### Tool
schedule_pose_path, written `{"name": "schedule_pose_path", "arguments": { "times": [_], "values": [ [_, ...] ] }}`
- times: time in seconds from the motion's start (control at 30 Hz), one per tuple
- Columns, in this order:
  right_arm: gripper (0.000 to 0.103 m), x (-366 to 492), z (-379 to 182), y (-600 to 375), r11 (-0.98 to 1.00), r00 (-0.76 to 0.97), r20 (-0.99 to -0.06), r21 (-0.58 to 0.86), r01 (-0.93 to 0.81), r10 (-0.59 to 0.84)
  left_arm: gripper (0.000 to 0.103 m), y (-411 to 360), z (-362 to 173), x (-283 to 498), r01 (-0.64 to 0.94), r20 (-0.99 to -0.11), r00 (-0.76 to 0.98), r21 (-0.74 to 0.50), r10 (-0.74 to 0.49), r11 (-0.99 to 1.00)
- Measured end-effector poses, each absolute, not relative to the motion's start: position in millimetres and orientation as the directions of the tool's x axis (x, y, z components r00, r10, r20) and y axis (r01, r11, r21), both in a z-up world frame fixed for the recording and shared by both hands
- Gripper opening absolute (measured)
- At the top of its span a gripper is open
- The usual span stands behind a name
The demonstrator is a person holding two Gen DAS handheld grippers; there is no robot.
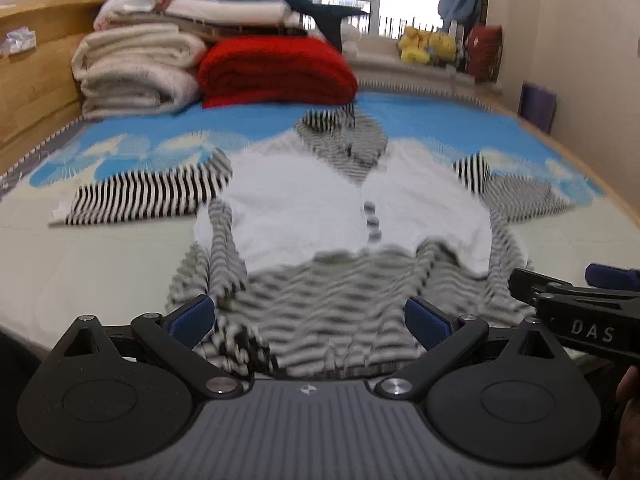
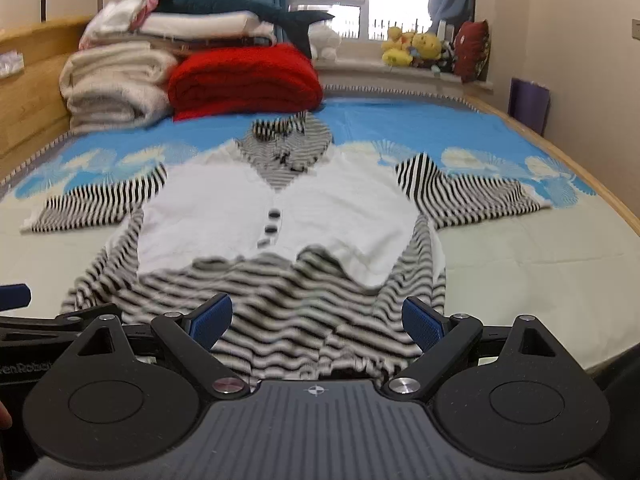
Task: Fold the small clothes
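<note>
On the bed point(image 2: 540, 248), near its front edge and roughly midway between the side edges, a small garment point(image 2: 280, 216) lies spread flat with its front up. It has a white vest-like front panel with dark buttons point(image 2: 273, 222) down the middle, a black-and-white striped collar toward the far end of the bed, and striped sleeves stretched out toward the left and right edges. Its striped hem point(image 2: 296, 320) is rumpled and lies closest to the front edge.

The left hand-held gripper point(image 1: 310, 322) sits low over the hem's left part, its blue-padded fingers point(image 1: 190, 320) spread wide with striped cloth showing between them; nothing is pinched. The right hand-held gripper point(image 2: 318, 320) sits just beside it over the right part of the hem, its fingers point(image 2: 424, 322) likewise wide apart and gripping nothing. Whether the pads touch the cloth cannot be told. In the left wrist view, the right hand-held gripper's black body marked "DAS" shows at the right margin.

At the far left corner of the bed stands a pile of folded cream blankets point(image 2: 116, 84), with a folded red blanket point(image 2: 244, 80) just beside it and a dark teal plush shark point(image 2: 240, 4) lying on top of the stack. Yellow plush toys point(image 2: 412, 48) sit on the window sill beyond the far edge. The bedcover is blue with white fan shapes at the far end and pale near the front.
</note>
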State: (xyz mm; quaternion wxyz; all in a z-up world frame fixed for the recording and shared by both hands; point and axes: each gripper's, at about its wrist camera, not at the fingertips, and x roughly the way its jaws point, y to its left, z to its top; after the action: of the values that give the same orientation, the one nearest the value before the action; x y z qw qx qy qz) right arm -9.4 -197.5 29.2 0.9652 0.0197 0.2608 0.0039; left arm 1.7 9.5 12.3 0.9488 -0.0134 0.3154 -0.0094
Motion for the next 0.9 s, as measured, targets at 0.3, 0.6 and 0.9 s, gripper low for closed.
{"name": "schedule_pose_path", "arguments": {
  "times": [0.3,0.6,0.9],
  "values": [
    [0.065,29.8,98.8,-266.9,0.997,0.937,-0.341,0.026,-0.067,0.072,0.073,71.8,74.4,61.7,0.148,-0.462,0.878,0.014,-0.125,0.989],
    [0.064,107.0,-8.1,-312.4,0.981,0.685,-0.729,0.146,0.131,0.017,0.074,124.6,-31.0,151.7,-0.085,-0.849,0.526,-0.112,-0.05,0.99],
    [0.035,126.4,-63.5,-305.5,0.984,0.454,-0.891,0.081,0.158,0.0,0.08,152.1,-71.7,171.3,-0.242,-0.945,0.328,-0.076,0.008,0.967]
  ]
}}
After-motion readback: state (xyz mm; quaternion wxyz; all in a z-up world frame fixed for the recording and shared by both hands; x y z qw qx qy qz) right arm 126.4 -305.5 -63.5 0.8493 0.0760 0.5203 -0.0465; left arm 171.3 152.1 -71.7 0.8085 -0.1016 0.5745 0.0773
